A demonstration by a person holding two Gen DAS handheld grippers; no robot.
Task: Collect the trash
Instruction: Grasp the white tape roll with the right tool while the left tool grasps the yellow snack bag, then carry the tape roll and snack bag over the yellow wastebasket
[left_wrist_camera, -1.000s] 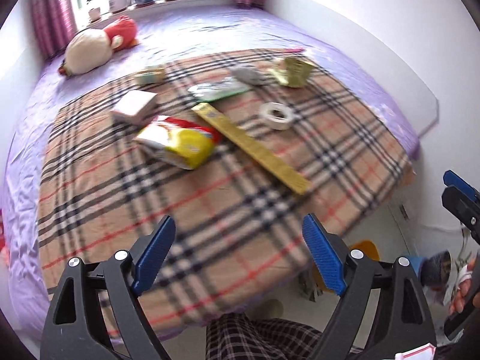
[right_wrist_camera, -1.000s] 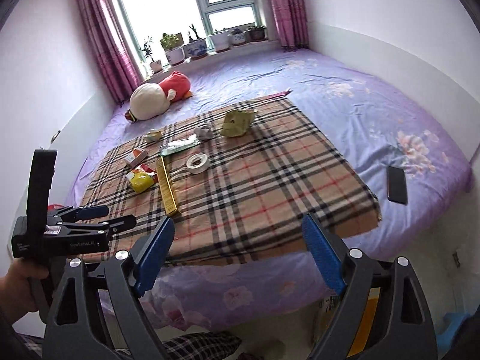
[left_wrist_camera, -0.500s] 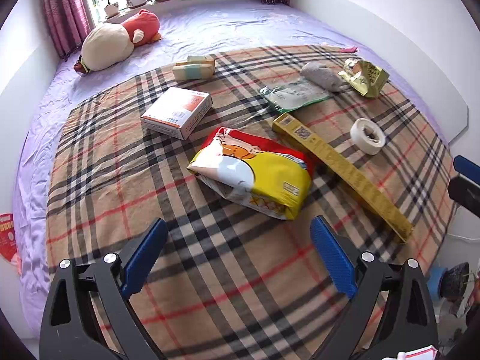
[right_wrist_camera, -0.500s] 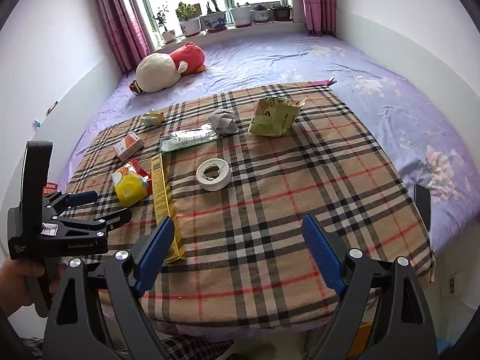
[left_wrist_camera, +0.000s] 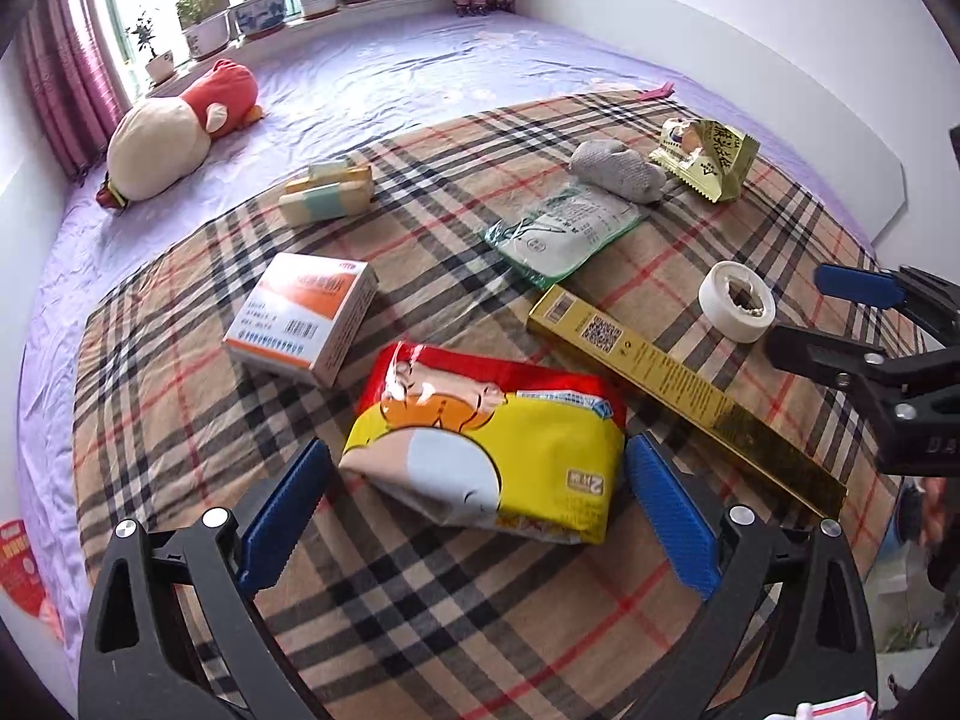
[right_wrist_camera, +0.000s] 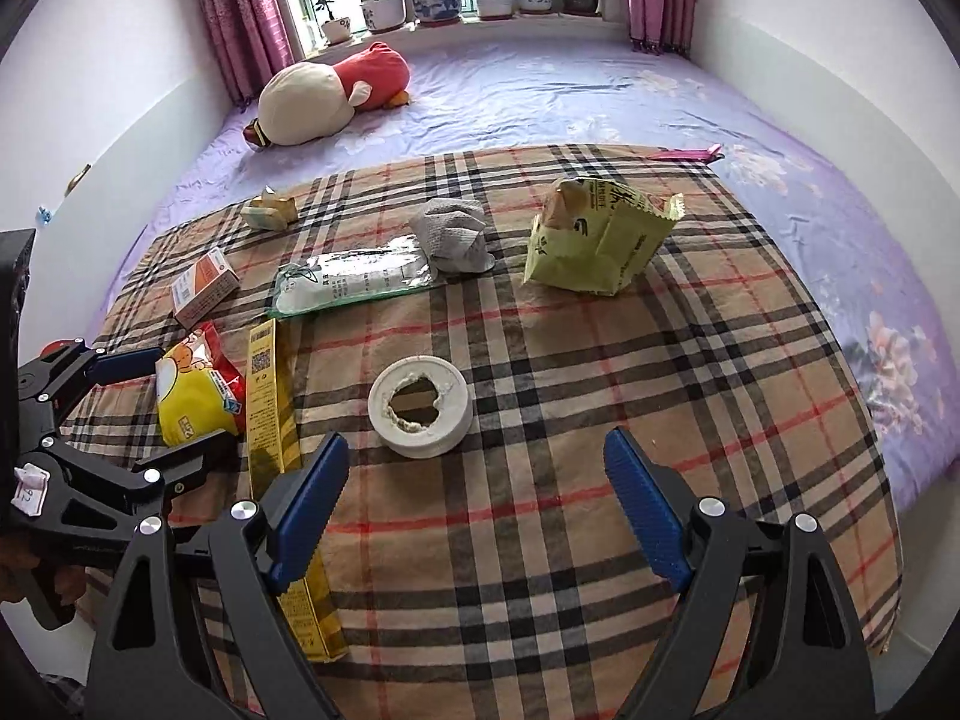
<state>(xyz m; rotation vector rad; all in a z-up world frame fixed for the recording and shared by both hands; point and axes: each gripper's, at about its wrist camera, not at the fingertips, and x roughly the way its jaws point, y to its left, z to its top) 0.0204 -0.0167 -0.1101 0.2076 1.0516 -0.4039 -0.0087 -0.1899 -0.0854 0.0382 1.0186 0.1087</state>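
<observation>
Trash lies on a plaid blanket (left_wrist_camera: 180, 408). My left gripper (left_wrist_camera: 477, 483) is open, its jaws either side of the near end of a yellow and red snack bag (left_wrist_camera: 492, 444), also seen in the right wrist view (right_wrist_camera: 195, 396). My right gripper (right_wrist_camera: 477, 477) is open and empty, just short of a white tape roll (right_wrist_camera: 420, 405), also in the left wrist view (left_wrist_camera: 737, 300). A long gold box (left_wrist_camera: 678, 381) lies between bag and roll. Farther off are an orange and white box (left_wrist_camera: 300, 315), a clear green-edged pouch (left_wrist_camera: 561, 231), a grey wad (left_wrist_camera: 618, 171) and a green-gold packet (right_wrist_camera: 597, 237).
The blanket covers a purple bed (right_wrist_camera: 600, 96). A red and cream plush toy (right_wrist_camera: 330, 93) lies near the window sill with potted plants (right_wrist_camera: 438, 0). Small folded cartons (left_wrist_camera: 327, 195) sit at the blanket's far edge. A white wall runs along the right.
Both grippers have moved forward over the blanket. The left one now straddles the snack bag's near end; the right one has closed in on the tape roll. Nothing was taken hold of.
</observation>
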